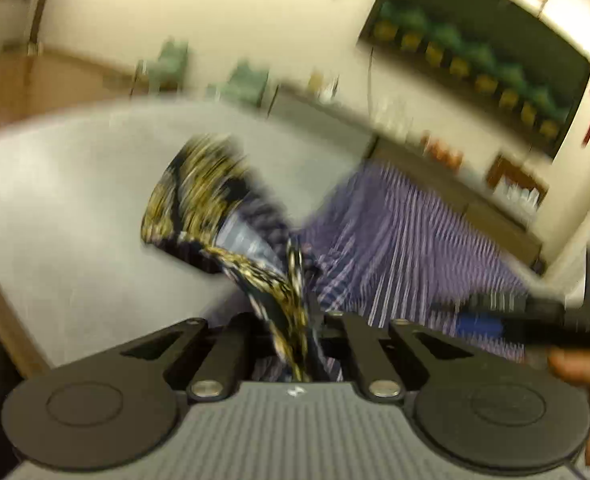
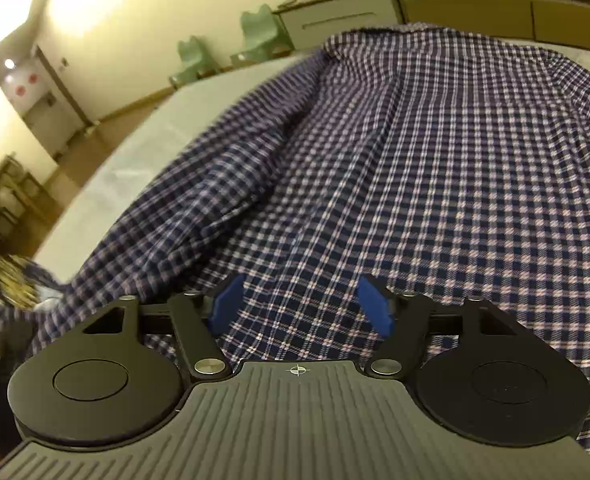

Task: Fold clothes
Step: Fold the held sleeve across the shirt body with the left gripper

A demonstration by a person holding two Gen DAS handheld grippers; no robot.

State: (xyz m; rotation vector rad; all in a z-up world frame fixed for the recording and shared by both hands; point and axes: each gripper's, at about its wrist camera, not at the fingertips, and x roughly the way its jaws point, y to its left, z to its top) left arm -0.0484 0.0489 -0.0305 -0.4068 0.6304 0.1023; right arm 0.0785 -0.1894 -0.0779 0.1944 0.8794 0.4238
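Checked shirt (image 2: 415,168) spread flat over the pale grey table (image 2: 143,152), navy with pink and white lines, collar end toward the far cabinets. Left sleeve bunched in a ridge along the table's near-left side. Right gripper (image 2: 301,306) poised low over the hem area, blue pads (image 2: 227,304) well apart, nothing between them, only cloth beneath. Left gripper (image 1: 301,320) clamped tight on a gathered fold: shirt fabric together with a dark gold-patterned cloth (image 1: 199,200) that trails up and away over the table. Second gripper body and a hand (image 1: 575,364) cut off at the right edge of the left view.

Beyond the table: two pale green chairs (image 2: 255,36) against the wall, a long low cabinet (image 2: 455,4) with small items on top, a dark framed panel (image 1: 475,52) on the wall, red hangings beside it.

Left view heavily smeared; exact cloth layers in the pinch hard to tell. Patterned cloth only a blur at the right view's left edge.

Bare table surface open left of the shirt; far table edge close to the chairs.
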